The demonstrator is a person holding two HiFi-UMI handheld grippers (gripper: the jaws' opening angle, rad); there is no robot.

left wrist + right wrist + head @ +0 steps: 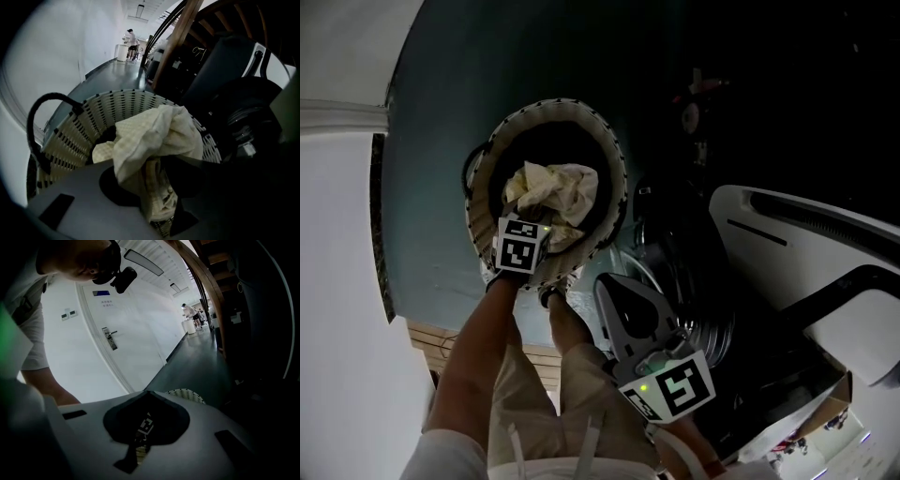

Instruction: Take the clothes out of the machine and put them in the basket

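1. Grip state. The left gripper is clamped on a cream cloth. A twisted strand of the cloth runs down through the narrow gap between the jaws. The rest billows just ahead of and above the jaws, over the open basket directly below them.
2. The right gripper has its jaws almost together with nothing between them. The basket lies ahead of it and the machine is to its right.
3. Handling. The cloth is judged light, limp and non-fragile. It will drape and trail, so pinch a gathered fold and not a loose edge.
4. Count. One basket, one machine, two grippers, one cloth visible. Whether more clothes remain in the machine cannot be told.
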